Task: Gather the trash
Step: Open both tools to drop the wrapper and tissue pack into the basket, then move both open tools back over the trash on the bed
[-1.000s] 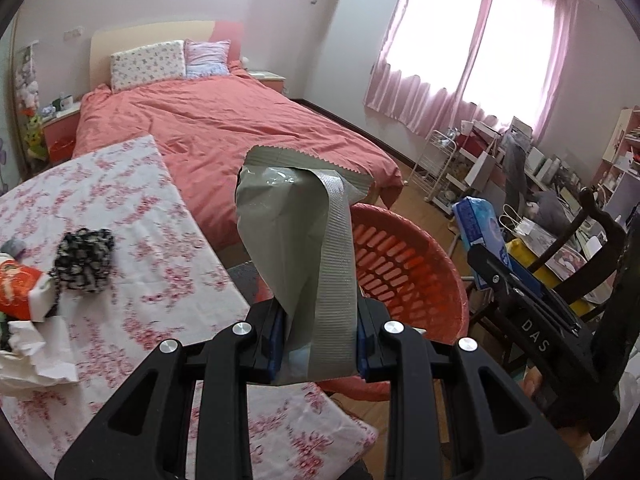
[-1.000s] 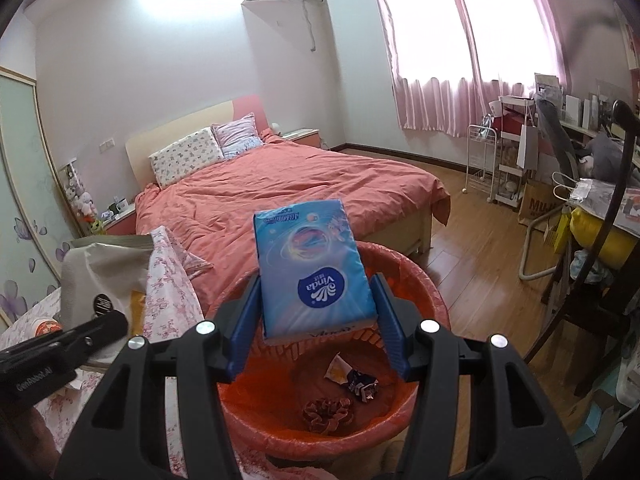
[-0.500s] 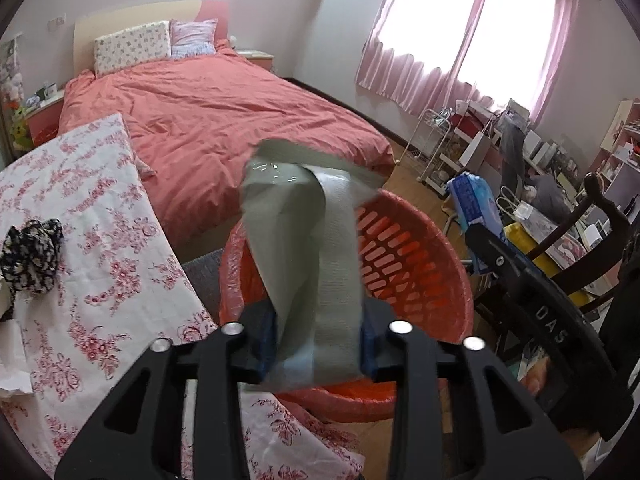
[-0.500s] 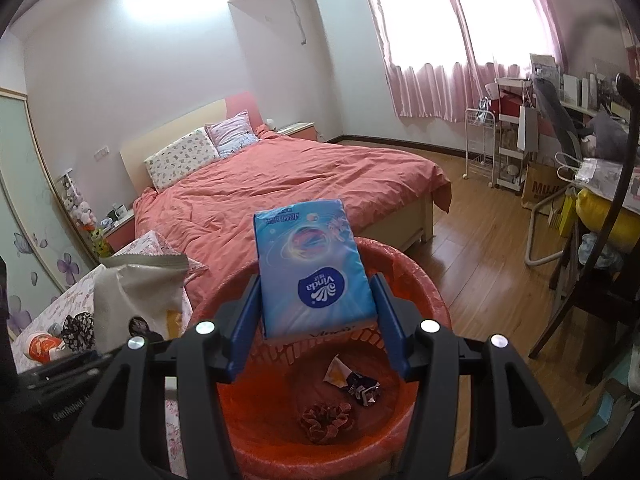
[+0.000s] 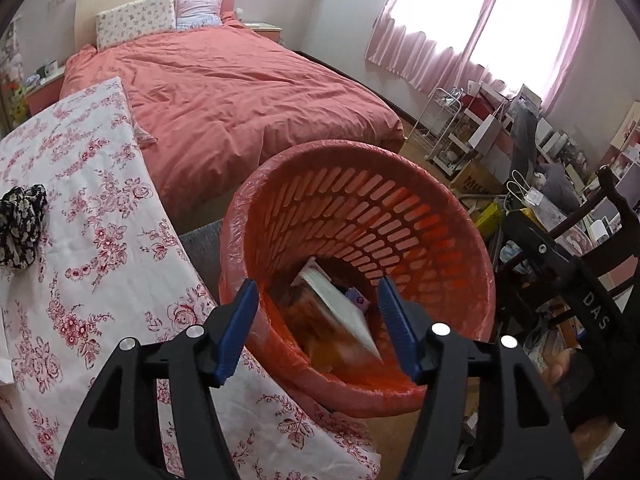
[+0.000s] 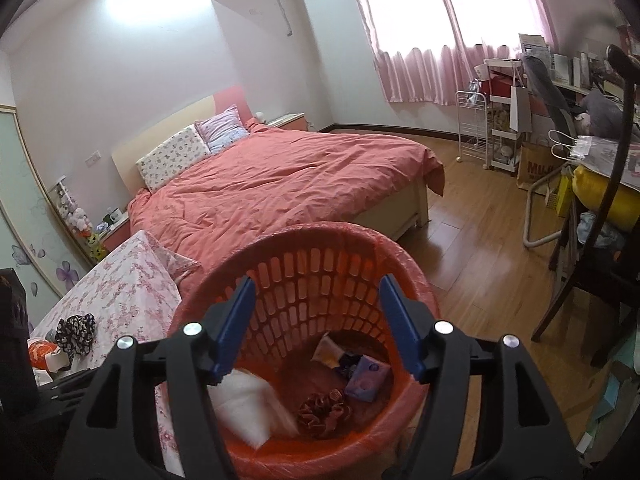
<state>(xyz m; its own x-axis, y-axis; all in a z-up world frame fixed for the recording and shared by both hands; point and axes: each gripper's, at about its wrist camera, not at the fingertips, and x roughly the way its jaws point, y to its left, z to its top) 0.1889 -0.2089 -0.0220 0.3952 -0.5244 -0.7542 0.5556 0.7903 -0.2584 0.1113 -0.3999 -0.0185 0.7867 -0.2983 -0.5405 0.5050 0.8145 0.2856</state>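
An orange slotted basket (image 5: 400,216) with a plastic liner stands beside the floral-cloth table (image 5: 80,240). My left gripper (image 5: 318,320) is open and empty above the basket mouth; a grey-white bag (image 5: 340,308) lies blurred inside. My right gripper (image 6: 318,320) is open and empty over the same basket (image 6: 328,264). Inside it I see the pale bag (image 6: 248,404), a blue tissue pack (image 6: 366,378), a small wrapper (image 6: 330,354) and a dark red scrunchie (image 6: 324,408). A black-and-white crumpled item (image 5: 20,224) lies on the table; it also shows in the right wrist view (image 6: 74,330) next to an orange wrapper (image 6: 42,354).
A bed with a salmon cover (image 5: 240,92) lies beyond the table and basket. A dark wooden chair (image 6: 592,280) and a cluttered desk (image 6: 600,160) stand to the right. A white wire cart (image 6: 474,128) stands by the pink curtains. The floor is wood.
Both grippers opened. The grey bag dropped from the left gripper and the blue tissue pack from the right gripper into the basket. Both grippers moved closer over the basket.
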